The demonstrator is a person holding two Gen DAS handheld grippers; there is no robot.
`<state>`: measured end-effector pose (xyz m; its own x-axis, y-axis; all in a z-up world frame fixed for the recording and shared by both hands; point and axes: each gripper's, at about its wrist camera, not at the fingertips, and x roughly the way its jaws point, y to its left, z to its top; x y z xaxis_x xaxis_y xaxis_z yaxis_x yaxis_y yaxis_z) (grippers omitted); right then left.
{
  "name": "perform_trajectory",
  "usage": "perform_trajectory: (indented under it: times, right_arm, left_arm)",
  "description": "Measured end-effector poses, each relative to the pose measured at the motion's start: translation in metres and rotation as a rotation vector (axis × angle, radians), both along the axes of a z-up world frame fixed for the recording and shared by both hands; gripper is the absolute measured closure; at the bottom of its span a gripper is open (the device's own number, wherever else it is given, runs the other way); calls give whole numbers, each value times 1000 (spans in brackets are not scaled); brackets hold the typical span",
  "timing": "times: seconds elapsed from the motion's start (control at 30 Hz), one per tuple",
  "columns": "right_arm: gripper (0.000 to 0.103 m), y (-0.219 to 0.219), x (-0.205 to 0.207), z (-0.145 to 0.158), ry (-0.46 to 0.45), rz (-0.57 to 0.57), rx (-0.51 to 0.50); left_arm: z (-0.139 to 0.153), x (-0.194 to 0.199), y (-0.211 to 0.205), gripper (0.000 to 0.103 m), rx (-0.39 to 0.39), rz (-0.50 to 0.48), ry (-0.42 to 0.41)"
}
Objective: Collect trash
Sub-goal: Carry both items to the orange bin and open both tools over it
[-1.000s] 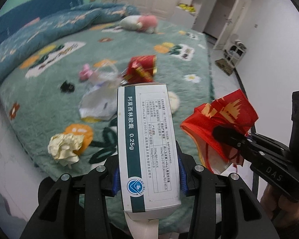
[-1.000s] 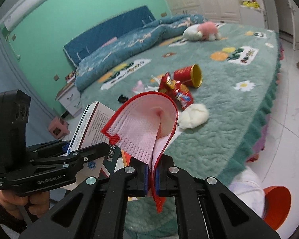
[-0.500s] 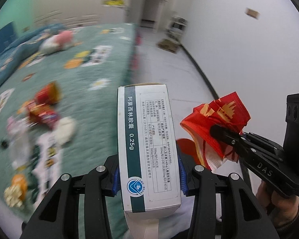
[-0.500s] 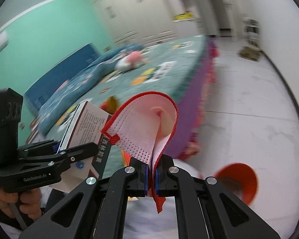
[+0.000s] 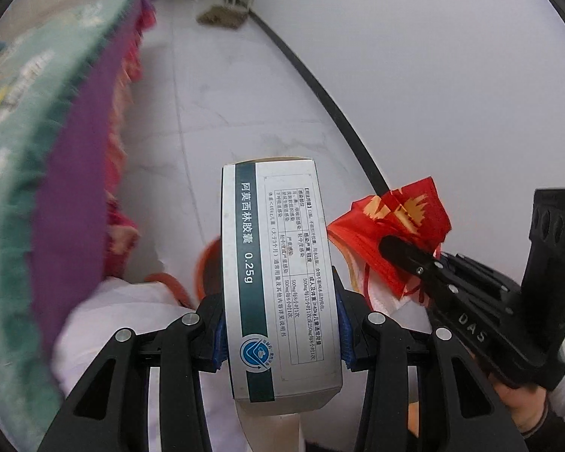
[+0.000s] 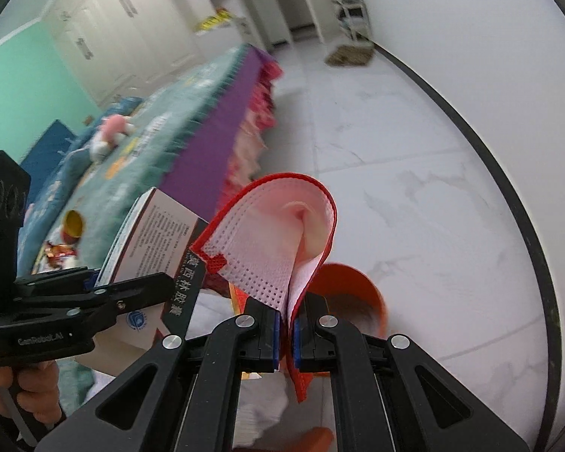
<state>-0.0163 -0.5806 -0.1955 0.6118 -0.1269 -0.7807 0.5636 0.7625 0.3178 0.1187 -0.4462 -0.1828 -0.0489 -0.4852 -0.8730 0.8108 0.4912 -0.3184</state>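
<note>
Both grippers had swung away from the bed top, so the trash that lay on the quilt a second before had given way to pale floor tiles and a white wall. Seen from the left wrist, the left gripper (image 5: 280, 333) was clamped on a white and green medicine box (image 5: 278, 275), its blue pads pressing the box's two long sides while the box stood up along the fingers. To the box's right, the right gripper (image 5: 390, 245) pinched a crumpled red face mask (image 5: 391, 226), with a hand (image 5: 518, 401) gripping its black handle. The bed's green quilt (image 5: 15, 173) and purple skirt (image 5: 71, 188) ran blurred down the left, and an orange bin (image 5: 207, 263) peeked out from behind the box on the floor. Seen from the right wrist, the right gripper (image 6: 286, 329) was nearly closed on the face mask (image 6: 278, 233), whose pink inner side curled upward above the pads. The orange bin (image 6: 352, 293) sat on the tiles just behind the mask. At left, the left gripper (image 6: 139, 288) held the medicine box (image 6: 150, 241) tilted, a hand (image 6: 26, 388) below it. On the bed (image 6: 192, 113) behind lay a pink plush toy (image 6: 111, 132), a red cup (image 6: 71, 226) and a red wrapper (image 6: 58, 250).
</note>
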Motion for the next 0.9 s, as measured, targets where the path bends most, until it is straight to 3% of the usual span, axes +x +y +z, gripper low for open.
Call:
perform_trajectory:
  times: [0.3, 0.63, 0.73, 0.83, 0.9]
  right_arm:
    - [98, -35, -5, -58, 95, -70, 58]
    - [98, -46, 40, -152, 234, -63, 109]
    - [90, -50, 51, -172, 256, -77, 171]
    - [60, -46, 58, -175, 276, -64, 147]
    - [56, -44, 58, -174, 268, -56, 148]
  left_arm:
    - [-92, 24, -45, 58, 124, -40, 84]
    - [-116, 29, -51, 58, 161, -32, 98]
    - [-116, 33, -47, 58, 175, -8, 98]
    - [-116, 35, -47, 58, 182, 6, 99]
    - [-116, 35, -47, 58, 182, 10, 105]
